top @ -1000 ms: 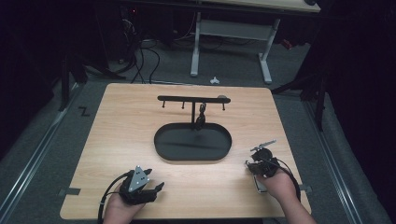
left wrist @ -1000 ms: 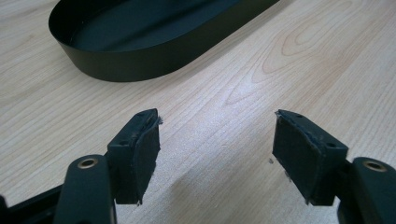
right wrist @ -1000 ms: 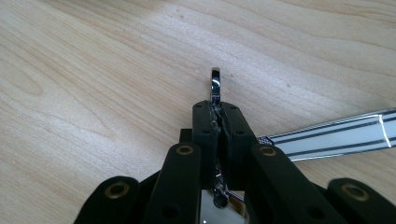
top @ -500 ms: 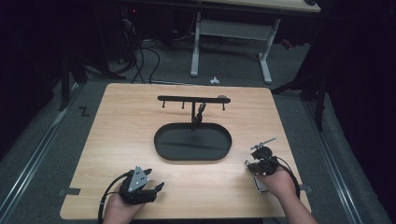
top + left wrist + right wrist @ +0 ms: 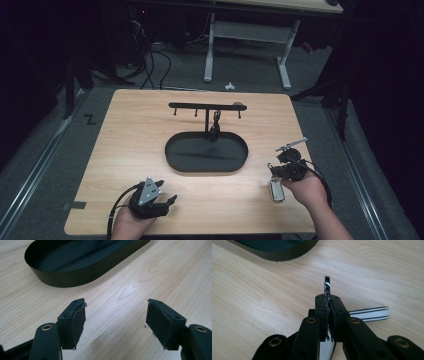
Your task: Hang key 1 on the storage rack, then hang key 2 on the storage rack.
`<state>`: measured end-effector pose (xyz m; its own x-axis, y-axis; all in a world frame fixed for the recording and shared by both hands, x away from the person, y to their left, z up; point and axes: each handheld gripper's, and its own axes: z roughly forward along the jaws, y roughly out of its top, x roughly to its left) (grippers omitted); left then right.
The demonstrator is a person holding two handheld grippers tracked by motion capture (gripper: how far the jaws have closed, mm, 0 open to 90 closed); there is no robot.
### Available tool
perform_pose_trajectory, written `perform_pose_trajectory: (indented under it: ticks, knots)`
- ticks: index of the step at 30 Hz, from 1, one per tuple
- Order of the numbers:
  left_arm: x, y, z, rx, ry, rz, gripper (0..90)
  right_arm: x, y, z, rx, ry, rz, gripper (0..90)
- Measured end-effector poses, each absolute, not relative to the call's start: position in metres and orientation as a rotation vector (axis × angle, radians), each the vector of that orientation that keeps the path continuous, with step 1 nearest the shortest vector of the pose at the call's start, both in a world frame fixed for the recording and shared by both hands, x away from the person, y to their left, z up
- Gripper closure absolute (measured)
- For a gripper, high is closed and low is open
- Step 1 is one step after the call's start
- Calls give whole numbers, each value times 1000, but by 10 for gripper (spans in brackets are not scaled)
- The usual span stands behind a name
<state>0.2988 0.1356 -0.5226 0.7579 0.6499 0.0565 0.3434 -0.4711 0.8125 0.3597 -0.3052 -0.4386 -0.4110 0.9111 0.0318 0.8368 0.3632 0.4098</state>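
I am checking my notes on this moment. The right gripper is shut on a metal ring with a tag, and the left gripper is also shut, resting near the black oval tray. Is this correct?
Not quite: the left gripper is open. The left gripper view shows its two pads standing wide apart with bare table between them. The rest holds: the right gripper is shut on the metal ring, and the black oval tray lies near the left one.

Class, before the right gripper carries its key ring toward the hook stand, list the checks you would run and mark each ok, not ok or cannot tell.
1. Right gripper shut on the key ring: ok.
2. Key fob hangs free below the hand: ok.
3. Left gripper open, holding nothing: ok.
4. Hook stand upright on its oval tray: ok.
5. A free hook on the bar: ok, one already carries something.
6. Ring wide enough for a hook: cannot tell.
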Motion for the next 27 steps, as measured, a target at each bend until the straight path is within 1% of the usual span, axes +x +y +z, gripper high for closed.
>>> perform_pose_trajectory:
  ticks: [15, 27]
  knots:
    - [298, 136, -521, 2084, 737, 452, 321, 360, -303, -410, 1540, 2412, 617, 865]
    - [295, 143, -519, 2067, 747, 465, 321, 363, -285, -392, 1480, 2438, 613, 865]
